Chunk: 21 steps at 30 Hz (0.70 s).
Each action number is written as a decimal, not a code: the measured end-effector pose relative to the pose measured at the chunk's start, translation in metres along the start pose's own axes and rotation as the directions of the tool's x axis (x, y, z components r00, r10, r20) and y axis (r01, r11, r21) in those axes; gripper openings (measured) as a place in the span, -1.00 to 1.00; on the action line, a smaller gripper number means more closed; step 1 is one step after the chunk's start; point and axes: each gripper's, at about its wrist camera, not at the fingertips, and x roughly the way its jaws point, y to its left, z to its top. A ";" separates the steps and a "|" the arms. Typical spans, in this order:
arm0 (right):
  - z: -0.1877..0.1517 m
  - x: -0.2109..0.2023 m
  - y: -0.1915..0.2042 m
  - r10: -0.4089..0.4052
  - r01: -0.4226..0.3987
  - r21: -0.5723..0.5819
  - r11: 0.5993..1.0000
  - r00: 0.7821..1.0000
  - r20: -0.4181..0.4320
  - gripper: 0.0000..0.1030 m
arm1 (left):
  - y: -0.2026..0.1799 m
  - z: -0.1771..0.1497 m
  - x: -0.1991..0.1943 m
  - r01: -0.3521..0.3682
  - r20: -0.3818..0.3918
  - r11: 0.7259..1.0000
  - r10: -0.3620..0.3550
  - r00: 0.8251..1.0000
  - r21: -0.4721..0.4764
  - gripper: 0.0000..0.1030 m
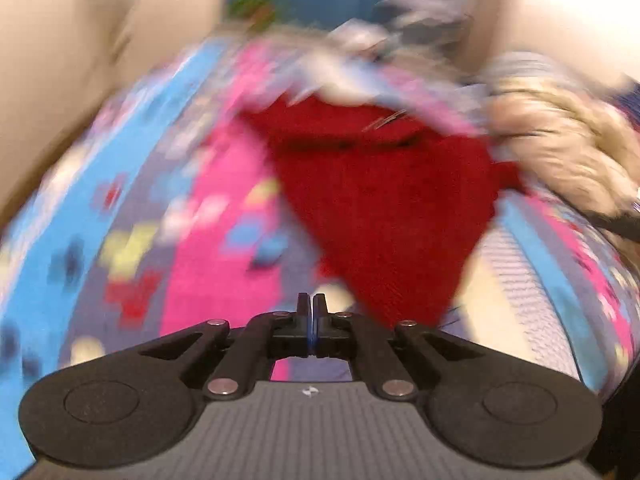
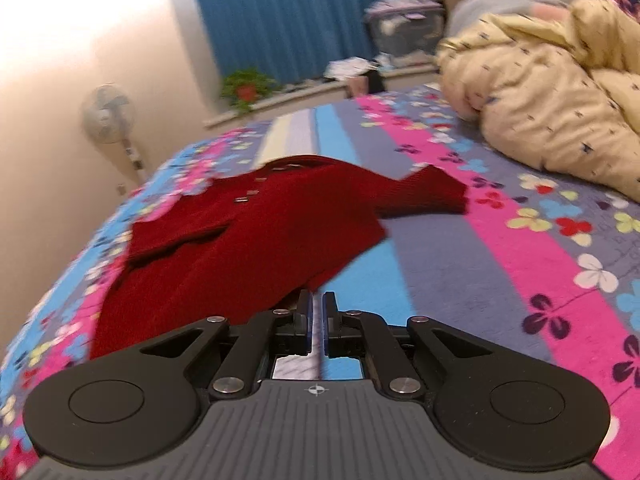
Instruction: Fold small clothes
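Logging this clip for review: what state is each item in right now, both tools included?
Red knit sweater: unfolded, lying spread on the bedsheet, one sleeve out.
Cream quilt: bunched up at the bed's far side.
Left tool: shut, holding nothing.
Right tool: slightly open, holding nothing.

Home bedroom: bed [image 2: 500,248] with floral striped sheet, beige quilt [image 2: 552,92], blue curtain [image 2: 288,16], standing fan [image 2: 108,114], potted plant [image 2: 246,88] on windowsill, storage box [image 2: 404,28].
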 end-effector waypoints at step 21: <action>0.051 0.237 -0.023 -0.025 0.026 -0.120 0.992 1.000 0.011 0.19 | -0.049 0.004 0.132 0.087 -0.247 0.988 -0.117 0.962 -0.128 0.23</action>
